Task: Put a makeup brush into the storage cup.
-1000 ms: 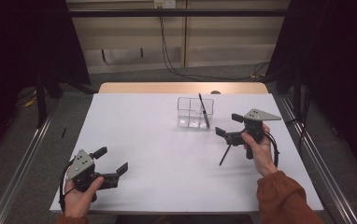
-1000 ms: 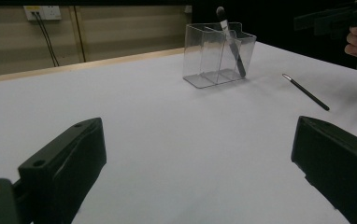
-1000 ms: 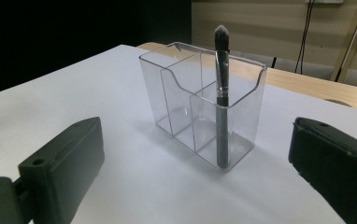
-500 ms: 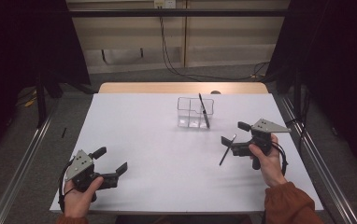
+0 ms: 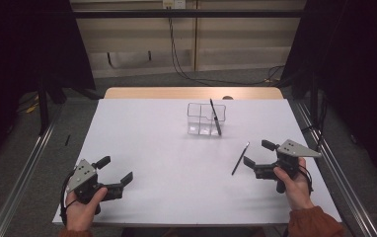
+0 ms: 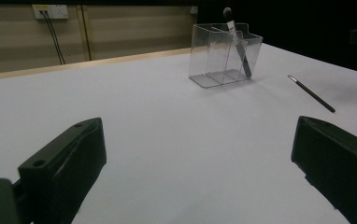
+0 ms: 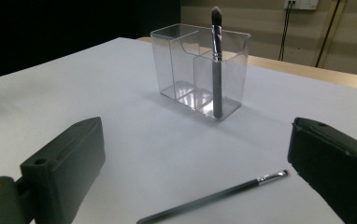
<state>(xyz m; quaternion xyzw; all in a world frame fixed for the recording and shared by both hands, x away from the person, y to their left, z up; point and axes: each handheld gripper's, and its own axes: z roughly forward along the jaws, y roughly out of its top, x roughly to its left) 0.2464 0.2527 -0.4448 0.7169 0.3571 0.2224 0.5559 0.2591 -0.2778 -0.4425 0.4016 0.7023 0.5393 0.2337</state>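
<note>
High view shows the thin brush [image 5: 240,158] lying flat on the white table [image 5: 167,148], just beside my right gripper [image 5: 261,156] and not touching it. In the right gripper view this brush [image 7: 214,196] lies between my two spread jaws, and its lower end is cut off by the picture edge. Farther away stands the clear organizer [image 5: 206,119], with a second brush [image 5: 215,117] leaning in one compartment. My left gripper [image 5: 114,170] rests near the table's front left, jaws also spread, holding nothing.
</note>
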